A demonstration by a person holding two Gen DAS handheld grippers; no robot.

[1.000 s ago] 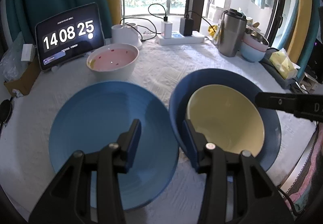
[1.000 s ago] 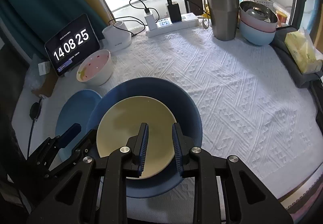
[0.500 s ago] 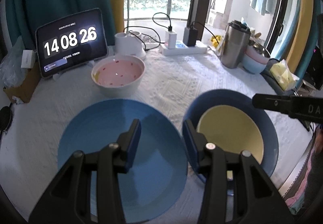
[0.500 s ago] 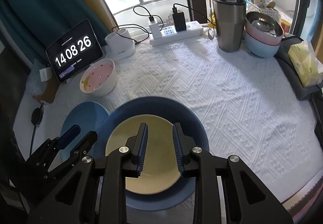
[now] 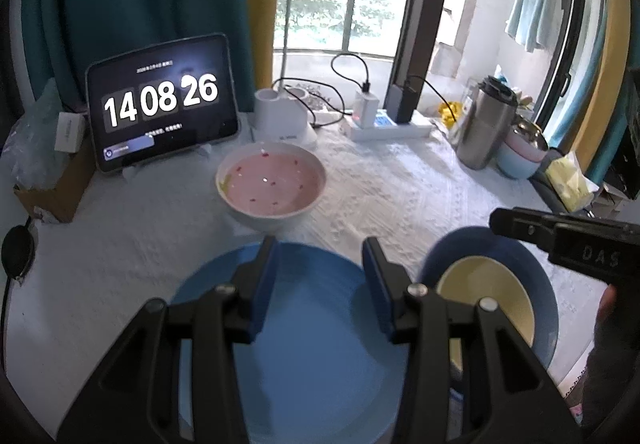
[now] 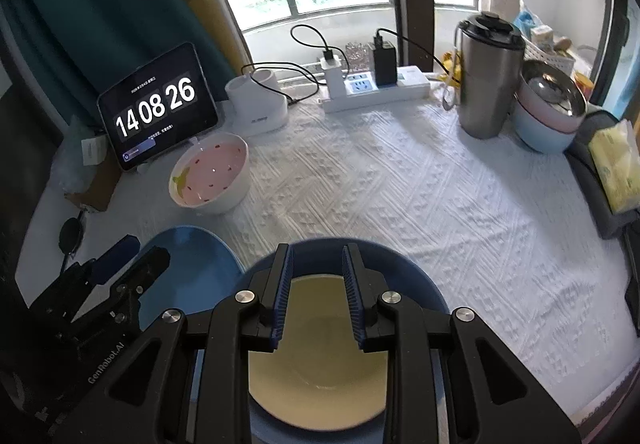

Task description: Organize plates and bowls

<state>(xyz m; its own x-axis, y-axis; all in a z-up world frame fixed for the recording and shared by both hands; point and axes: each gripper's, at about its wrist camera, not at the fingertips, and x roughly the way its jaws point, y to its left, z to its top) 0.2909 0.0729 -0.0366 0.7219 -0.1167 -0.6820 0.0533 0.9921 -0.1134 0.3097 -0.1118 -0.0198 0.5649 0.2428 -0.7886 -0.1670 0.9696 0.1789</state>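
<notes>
Two grippers above plates on white tablecloth (image 6: 420, 184), both with jaws apart and empty.

Left gripper (image 5: 320, 280) over light blue plate (image 5: 320, 364); right gripper (image 6: 316, 292) over yellow plate (image 6: 320, 364), lying inside dark blue plate (image 6: 404, 268). Just beside each other, the two blue plates. Behind them, near tablet clock (image 6: 158, 106), pink bowl (image 6: 210, 174). Far right: stacked bowls (image 6: 548, 120) beside steel tumbler (image 6: 488, 76).
</notes>
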